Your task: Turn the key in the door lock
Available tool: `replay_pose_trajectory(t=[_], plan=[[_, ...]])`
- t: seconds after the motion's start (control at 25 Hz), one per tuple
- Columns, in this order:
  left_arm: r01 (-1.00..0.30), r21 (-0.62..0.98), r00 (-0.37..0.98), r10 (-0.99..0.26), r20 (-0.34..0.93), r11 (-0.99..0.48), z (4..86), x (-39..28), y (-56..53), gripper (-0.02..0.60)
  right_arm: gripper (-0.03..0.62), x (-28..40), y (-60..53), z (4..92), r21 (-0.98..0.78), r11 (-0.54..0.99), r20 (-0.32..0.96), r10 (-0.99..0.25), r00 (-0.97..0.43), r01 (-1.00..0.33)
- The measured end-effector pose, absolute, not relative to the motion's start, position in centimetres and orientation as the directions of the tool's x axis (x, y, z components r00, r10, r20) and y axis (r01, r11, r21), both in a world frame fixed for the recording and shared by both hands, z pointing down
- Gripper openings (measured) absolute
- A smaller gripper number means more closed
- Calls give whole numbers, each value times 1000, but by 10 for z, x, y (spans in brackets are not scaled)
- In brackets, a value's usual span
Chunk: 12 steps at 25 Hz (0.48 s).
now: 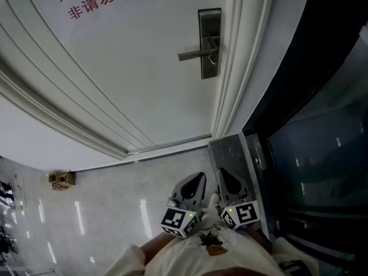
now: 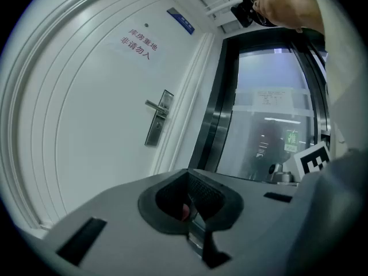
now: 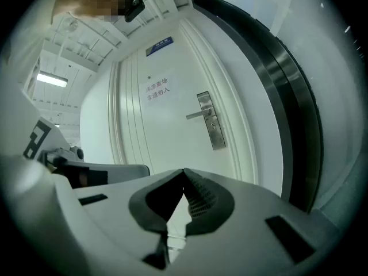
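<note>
the left tongs (image 1: 200, 177) and right tongs (image 1: 222, 172) are closed tight, holding nothing, side by side, far from the door (image 1: 132, 73) lock (image 1: 209, 42).

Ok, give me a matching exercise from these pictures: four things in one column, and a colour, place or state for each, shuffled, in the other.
Things:
1. lever handle
2. paper notice
3. small brown object
4. right hand-held gripper

Descriptions:
A. jaws together, nothing between them
B. on the floor, far left in the head view
C. grey metal, lying level on the door
D. printed in red

Pairs: 1-C, 2-D, 3-B, 4-A.
</note>
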<state>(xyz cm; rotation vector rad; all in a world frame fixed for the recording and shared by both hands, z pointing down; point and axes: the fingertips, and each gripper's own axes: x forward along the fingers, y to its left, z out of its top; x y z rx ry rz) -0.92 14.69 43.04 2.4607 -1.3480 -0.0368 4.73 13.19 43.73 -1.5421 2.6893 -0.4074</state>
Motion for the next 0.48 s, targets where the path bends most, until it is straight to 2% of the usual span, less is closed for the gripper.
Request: replay_pose_trajectory(t=[0.48], plan=[[-819,306,542,-830,131,-486,424,14,150,5,6,62,138,443,-242,505,138,-827,-545,-828]])
